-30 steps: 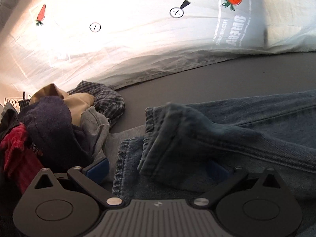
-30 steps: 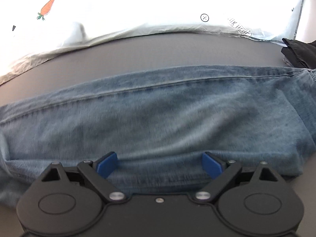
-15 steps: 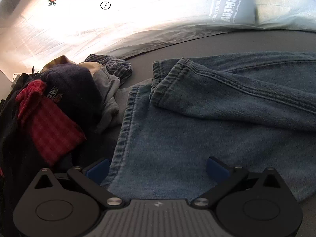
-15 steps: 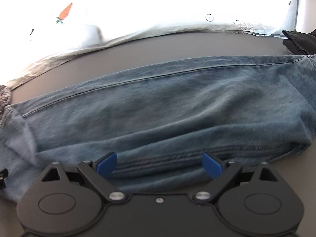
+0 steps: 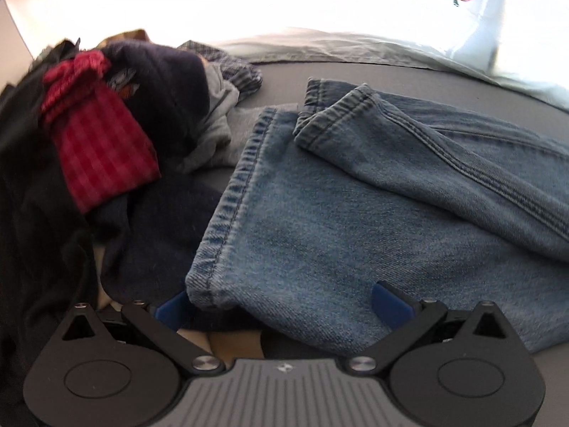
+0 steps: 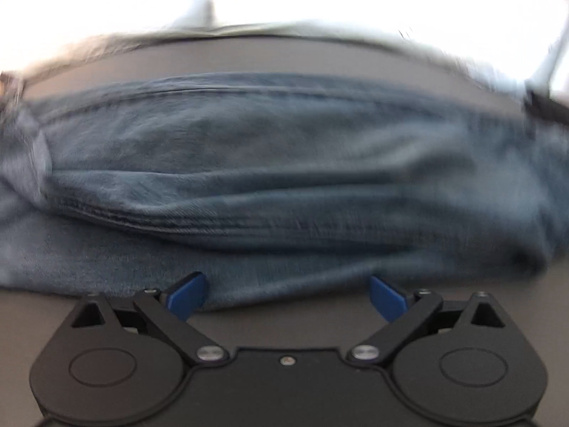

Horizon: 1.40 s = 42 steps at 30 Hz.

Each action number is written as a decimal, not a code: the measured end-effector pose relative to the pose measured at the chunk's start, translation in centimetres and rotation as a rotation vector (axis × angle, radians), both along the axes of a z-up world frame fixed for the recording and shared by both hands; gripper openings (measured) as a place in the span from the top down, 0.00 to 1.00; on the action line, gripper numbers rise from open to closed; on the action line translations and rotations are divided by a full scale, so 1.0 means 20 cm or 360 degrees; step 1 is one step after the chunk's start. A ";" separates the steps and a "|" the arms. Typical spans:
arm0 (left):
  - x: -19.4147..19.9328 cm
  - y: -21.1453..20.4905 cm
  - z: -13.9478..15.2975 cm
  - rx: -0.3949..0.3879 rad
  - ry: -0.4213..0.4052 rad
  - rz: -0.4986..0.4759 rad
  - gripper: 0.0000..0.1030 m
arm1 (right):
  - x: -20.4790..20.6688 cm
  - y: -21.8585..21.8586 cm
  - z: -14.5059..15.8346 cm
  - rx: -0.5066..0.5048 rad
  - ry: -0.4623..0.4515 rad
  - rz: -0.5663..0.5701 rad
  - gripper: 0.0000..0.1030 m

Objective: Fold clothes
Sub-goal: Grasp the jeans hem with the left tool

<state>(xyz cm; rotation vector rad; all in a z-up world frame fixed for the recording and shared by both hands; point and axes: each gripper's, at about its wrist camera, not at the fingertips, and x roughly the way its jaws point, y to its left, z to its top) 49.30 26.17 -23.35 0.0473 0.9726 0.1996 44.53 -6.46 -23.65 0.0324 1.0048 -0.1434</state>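
Left tongs point(image 5: 281, 306) pulled back | both tongs point(image 6: 286, 297) spread | one jeans point(image 5: 373, 213) | one pile point(image 5: 106, 124)

Both wrist views — close over jeans point(image 5: 320, 220)

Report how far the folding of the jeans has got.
Done: the jeans lie on the dark table, one leg folded over the other. In hand: nothing; left gripper and right gripper are both open at the denim's edge. Left: further folds, plus the heap of clothes.
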 end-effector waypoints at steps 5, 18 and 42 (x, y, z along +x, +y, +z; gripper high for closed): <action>0.03 0.02 0.01 -0.0063 0.0068 0.0018 0.00 | -0.04 -0.05 -0.03 0.0085 0.0010 -0.0019 0.00; 0.04 0.11 0.22 -0.0410 -0.0046 0.0177 0.00 | -0.01 -0.11 -0.03 0.0065 0.0042 -0.0153 0.00; 0.73 -0.03 0.08 -0.0555 -0.0128 0.0209 0.68 | 0.01 -0.12 -0.04 0.0097 -0.0014 -0.0184 0.00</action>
